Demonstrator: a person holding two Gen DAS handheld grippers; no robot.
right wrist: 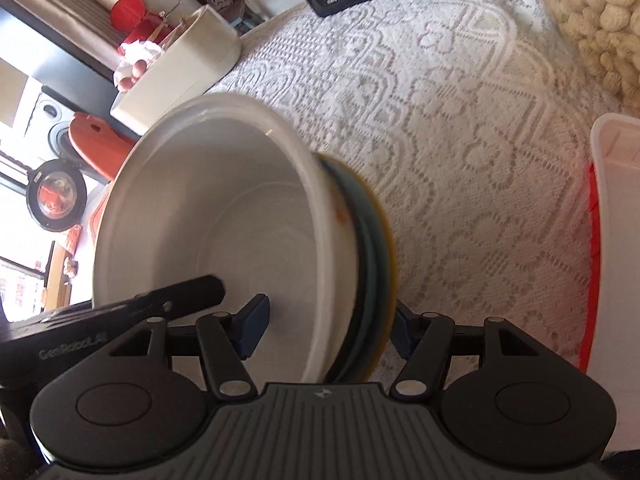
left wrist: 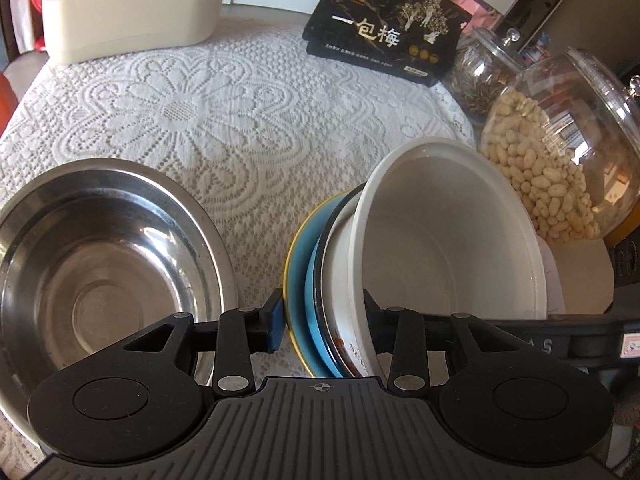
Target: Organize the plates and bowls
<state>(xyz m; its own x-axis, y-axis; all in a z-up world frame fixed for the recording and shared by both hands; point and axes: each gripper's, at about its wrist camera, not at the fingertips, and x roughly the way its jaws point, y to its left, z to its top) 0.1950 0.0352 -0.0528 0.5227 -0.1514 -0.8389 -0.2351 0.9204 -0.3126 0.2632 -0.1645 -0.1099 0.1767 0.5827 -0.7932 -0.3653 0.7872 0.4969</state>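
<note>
Gripping from opposite sides, both grippers hold one tilted stack above the lace-covered bench (left wrist: pixel 224 120): a white bowl (left wrist: pixel 448 232) nested in a patterned bowl (left wrist: pixel 340 280) on a blue plate (left wrist: pixel 298 276). The left gripper (left wrist: pixel 324 320) has its jaws clenched across the stack's rim, and so does the right gripper (right wrist: pixel 326 326). A steel bowl (left wrist: pixel 100 252) rests on the bench to the left.

white bowl (left wrist: pixel 448 240) nested on blue plate (left wrist: pixel 298 280), tilted | steel bowl (left wrist: pixel 104 248) upright, apart

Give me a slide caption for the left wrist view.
Left claw grips tilted stacked dishes beside a steel bowl.
</note>
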